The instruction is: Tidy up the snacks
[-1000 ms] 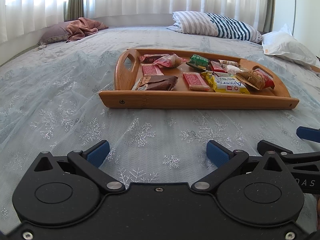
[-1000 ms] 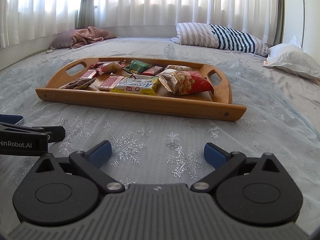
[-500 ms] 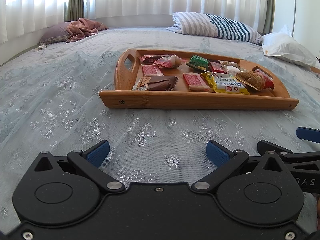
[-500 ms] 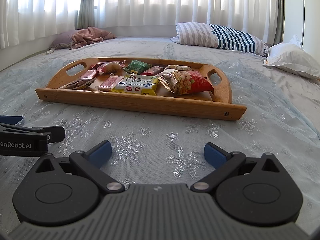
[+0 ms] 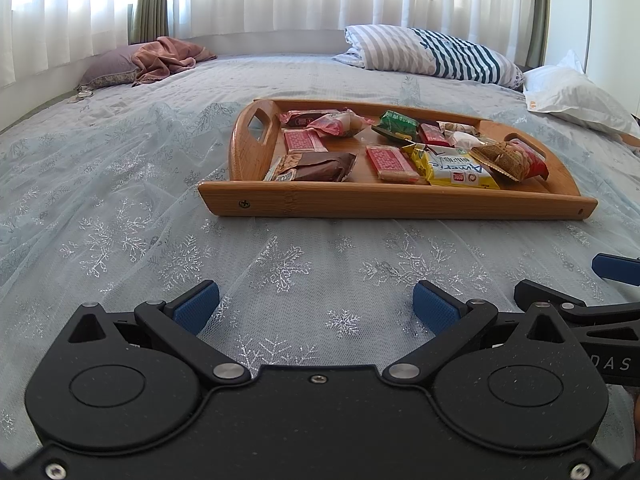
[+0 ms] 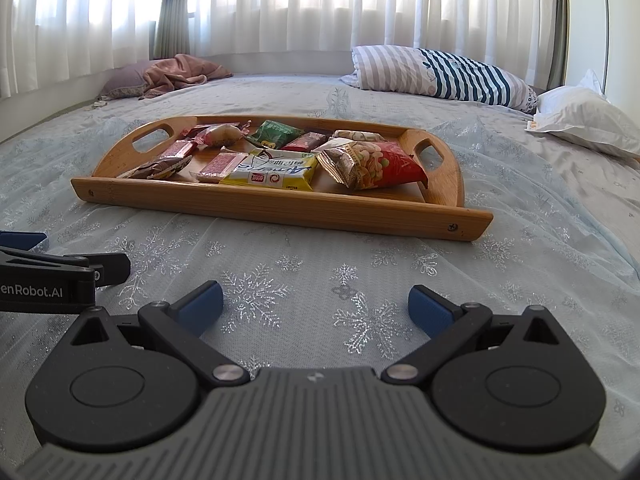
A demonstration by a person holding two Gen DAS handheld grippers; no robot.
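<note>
While I hold both grippers low over the bed, the big wooden tray sits in the middle of each picture, flat on the snowflake cover. All the snacks I can see lie inside the tray, and none lie on the bed around it. They look mixed up, not in neat rows. This could be a tray ready to be sorted, or one just filled from somewhere else; I cannot tell which.

At the right end of the tray is a red nut bag. Next to it, toward the middle, is a yellow cracker pack. A brown bar lies at the left front. Small pink packs and a green pack lie farther back.

My left gripper is wide apart at the bottom of its picture and holds nothing. My right gripper is the same, wide apart with nothing in it.
</note>
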